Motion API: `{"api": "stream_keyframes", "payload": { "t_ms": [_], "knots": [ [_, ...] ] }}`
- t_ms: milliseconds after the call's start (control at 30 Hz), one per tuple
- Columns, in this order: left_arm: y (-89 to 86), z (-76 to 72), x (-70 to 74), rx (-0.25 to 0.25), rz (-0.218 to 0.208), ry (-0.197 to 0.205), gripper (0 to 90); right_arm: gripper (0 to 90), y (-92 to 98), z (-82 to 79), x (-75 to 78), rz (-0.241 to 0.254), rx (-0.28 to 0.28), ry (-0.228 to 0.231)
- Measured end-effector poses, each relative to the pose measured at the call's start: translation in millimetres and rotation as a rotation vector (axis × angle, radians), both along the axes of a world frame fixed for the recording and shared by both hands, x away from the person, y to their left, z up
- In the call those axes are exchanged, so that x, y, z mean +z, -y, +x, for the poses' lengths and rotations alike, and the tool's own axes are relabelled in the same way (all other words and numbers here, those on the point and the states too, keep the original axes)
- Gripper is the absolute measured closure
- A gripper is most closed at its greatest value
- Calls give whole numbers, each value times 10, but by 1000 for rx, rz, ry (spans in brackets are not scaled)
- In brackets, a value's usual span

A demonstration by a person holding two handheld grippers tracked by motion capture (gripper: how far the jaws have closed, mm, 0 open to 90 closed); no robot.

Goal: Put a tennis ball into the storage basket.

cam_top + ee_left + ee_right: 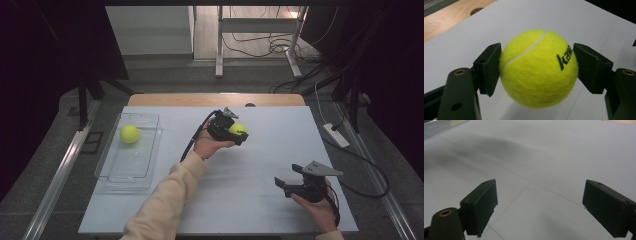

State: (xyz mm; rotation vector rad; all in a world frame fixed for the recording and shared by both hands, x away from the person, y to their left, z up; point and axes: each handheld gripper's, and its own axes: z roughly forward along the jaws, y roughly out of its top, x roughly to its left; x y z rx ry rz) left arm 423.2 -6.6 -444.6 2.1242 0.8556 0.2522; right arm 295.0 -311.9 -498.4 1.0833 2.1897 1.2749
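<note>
Jaws of the left hand-held gripper (pixel 239 131) are clamped on a fuzzy yellow-green tennis ball with black lettering (pixel 538 68), one black pad pressed into each side of it. In the left gripper view the ball hangs clear of the white surface (pixel 469 37), so I judge the step in hand to be the carry: the ball is gripped, lifted, and held above the middle of the surface in the high view. A second yellow-green tennis ball (pixel 129 133) already lies in the clear plastic rectangular tray (pixel 150 150) at the left side of the surface, well apart from the held ball. The next move probably calls for swinging the left hand-held gripper across to the tray, lowering the ball inside its walls beside the other ball, then parting the jaws. The right hand-held gripper (pixel 281 184) rests low at the near right, jaws wide apart, nothing between them.
</note>
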Motion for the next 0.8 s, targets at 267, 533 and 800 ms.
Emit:
{"api": "stream_keyframes", "payload": {
  "t_ms": [267, 533, 800],
  "knots": [
    [-67, -33, 2, 11, -10, 3, 275, 126, -6, 1, 0, 0, 1, 0],
    [-133, -69, 18, 14, 2, 20, 275, 126, -6, 2, -1, 0, 0, 0],
    [-199, -113, 18, 29, -9, 34, 275, 126, -8, 3, -1, -1, -1, 0]
  ]
}}
